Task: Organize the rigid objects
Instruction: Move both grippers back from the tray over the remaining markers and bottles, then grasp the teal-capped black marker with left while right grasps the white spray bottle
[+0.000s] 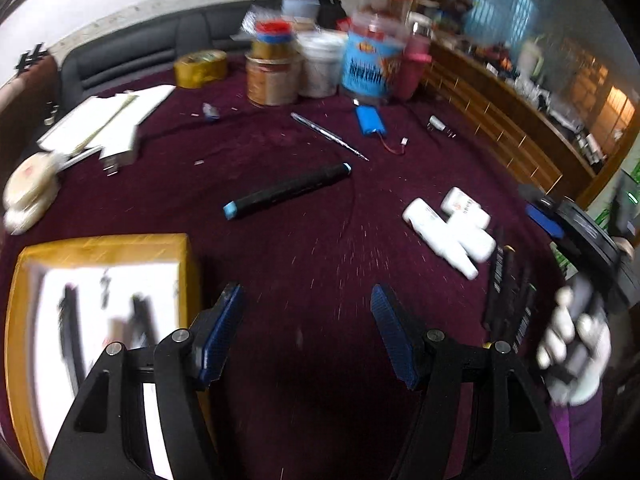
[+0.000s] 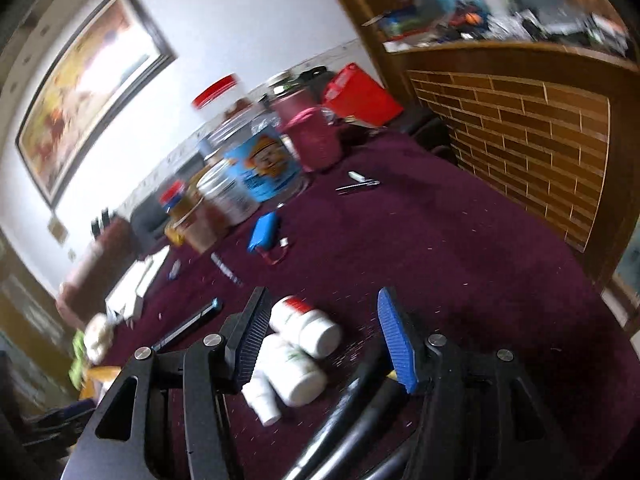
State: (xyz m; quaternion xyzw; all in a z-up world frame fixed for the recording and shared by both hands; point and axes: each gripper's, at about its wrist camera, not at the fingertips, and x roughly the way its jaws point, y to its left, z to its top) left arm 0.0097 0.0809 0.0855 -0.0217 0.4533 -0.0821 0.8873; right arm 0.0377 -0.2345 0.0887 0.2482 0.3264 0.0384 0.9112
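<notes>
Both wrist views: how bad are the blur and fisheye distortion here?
Left wrist view: motion smear on the yellow box and gloved hand; black marker stays legible. Right wrist view: tilted, jars smeared, white bottles fairly clear; edges bow in both.

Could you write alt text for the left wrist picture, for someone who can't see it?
Open, empty tongs hover over a cluttered maroon tablecloth; a black marker lies ahead, white bottles to the right, a yellow box to the left.
</notes>
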